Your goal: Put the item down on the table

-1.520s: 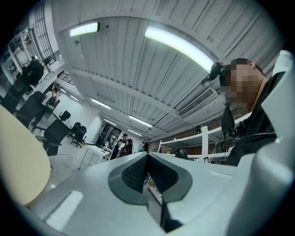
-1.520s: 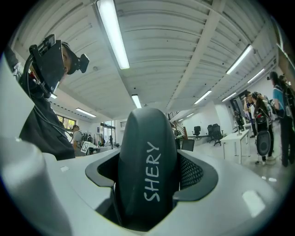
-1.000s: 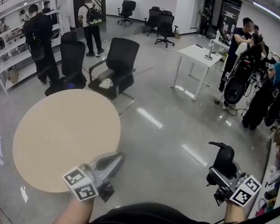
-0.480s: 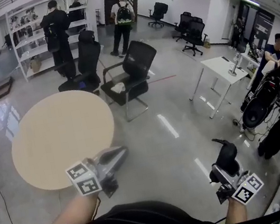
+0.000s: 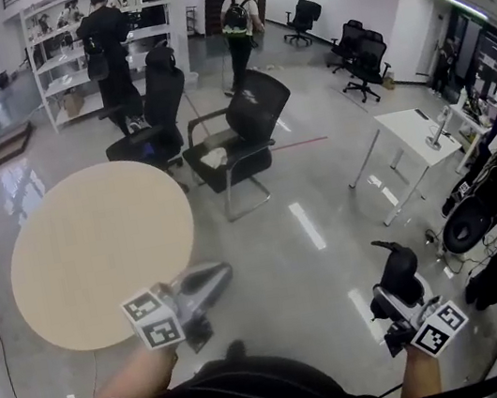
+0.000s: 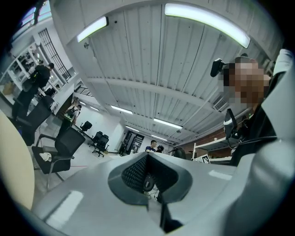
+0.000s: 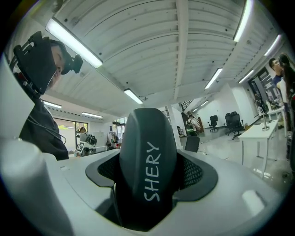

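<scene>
My right gripper [image 5: 395,299] is at the lower right of the head view, over the glossy floor and well away from the table. It is shut on a dark rounded item [image 5: 400,269] that stands up out of the jaws. In the right gripper view this item [image 7: 148,170] fills the gap between the jaws of the right gripper [image 7: 150,189] and carries white lettering. The round beige table [image 5: 96,253] lies at the left with a bare top. My left gripper [image 5: 216,275] hovers by the table's near right edge; its grey jaws meet with nothing between them, as the left gripper [image 6: 147,173] view also shows.
Two black office chairs [image 5: 249,122] stand just beyond the table. A white desk [image 5: 408,132] is at the right, with dark bags and seated people past it. White shelving [image 5: 61,55] and standing people are at the back. Polished floor lies between table and desk.
The head view has swung a little, so the room has shifted in frame. Both grippers keep nearly the same places. The right one still holds the dark item.
</scene>
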`<action>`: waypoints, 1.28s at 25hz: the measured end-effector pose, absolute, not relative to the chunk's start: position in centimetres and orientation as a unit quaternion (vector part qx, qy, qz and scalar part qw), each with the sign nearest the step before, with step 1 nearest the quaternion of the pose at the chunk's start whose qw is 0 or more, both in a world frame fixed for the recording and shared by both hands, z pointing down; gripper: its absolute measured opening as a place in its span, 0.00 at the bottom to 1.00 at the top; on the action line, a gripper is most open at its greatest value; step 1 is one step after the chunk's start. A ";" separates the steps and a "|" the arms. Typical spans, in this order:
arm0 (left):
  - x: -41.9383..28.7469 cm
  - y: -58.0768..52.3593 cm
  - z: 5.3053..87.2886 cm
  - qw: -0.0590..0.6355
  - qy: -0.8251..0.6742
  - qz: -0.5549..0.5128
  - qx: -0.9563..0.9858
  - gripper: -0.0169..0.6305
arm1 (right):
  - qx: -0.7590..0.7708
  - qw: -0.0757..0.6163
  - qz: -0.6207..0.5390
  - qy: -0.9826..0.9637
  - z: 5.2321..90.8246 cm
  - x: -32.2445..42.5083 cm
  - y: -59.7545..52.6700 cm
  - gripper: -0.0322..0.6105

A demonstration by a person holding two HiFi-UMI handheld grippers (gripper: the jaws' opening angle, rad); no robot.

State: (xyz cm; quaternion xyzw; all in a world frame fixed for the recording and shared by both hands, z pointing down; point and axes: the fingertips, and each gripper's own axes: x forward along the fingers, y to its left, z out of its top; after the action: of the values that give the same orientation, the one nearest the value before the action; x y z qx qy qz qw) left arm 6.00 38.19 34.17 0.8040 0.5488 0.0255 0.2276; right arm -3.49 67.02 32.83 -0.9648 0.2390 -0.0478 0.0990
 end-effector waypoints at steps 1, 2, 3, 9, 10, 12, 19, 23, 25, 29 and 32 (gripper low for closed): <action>7.8 38.5 34.5 0.226 0.548 0.023 0.805 0.02 | -0.965 0.093 -0.049 0.242 32.9 -1.4 67.2 0.62; 9.8 38.7 34.7 0.225 0.547 0.018 0.806 0.02 | -0.964 0.087 -0.049 0.244 32.9 0.9 67.3 0.62; 12.0 38.9 34.8 0.225 0.547 0.014 0.806 0.02 | -0.965 0.083 -0.050 0.246 32.9 3.3 67.3 0.62; 24.4 40.0 33.5 0.222 0.556 0.002 0.801 0.02 | -0.965 0.081 -0.047 0.245 30.9 16.1 68.4 0.62; 26.3 40.3 33.2 0.217 0.558 -0.002 0.801 0.02 | -0.965 0.079 -0.043 0.247 30.7 18.1 68.7 0.62; 29.8 40.9 33.0 0.214 0.553 -0.005 0.805 0.02 | -0.962 0.082 -0.046 0.257 31.2 21.7 68.7 0.62; 37.7 42.3 34.8 0.207 0.504 -0.001 0.838 0.02 | -0.947 0.117 -0.063 0.293 34.5 32.4 72.2 0.62; 41.5 45.0 35.9 0.192 0.459 -0.004 0.867 0.02 | -0.931 0.114 -0.067 0.340 35.6 39.0 75.8 0.62; 44.0 46.5 35.8 0.188 0.426 -0.018 0.885 0.02 | -0.921 0.112 -0.067 0.366 36.0 43.4 78.0 0.62; 47.3 50.1 35.7 0.217 0.368 -0.019 0.904 0.02 | -0.906 0.105 -0.080 0.401 35.9 50.1 82.8 0.62; 50.0 51.0 35.8 0.214 0.321 -0.029 0.922 0.02 | -0.889 0.078 -0.088 0.443 35.2 55.8 84.1 0.62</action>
State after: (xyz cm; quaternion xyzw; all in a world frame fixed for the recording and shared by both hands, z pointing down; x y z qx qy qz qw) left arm 49.97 51.04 35.75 0.9220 0.3212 -0.0291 0.2142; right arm 55.79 84.11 35.20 -0.8889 0.4428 -0.0885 0.0778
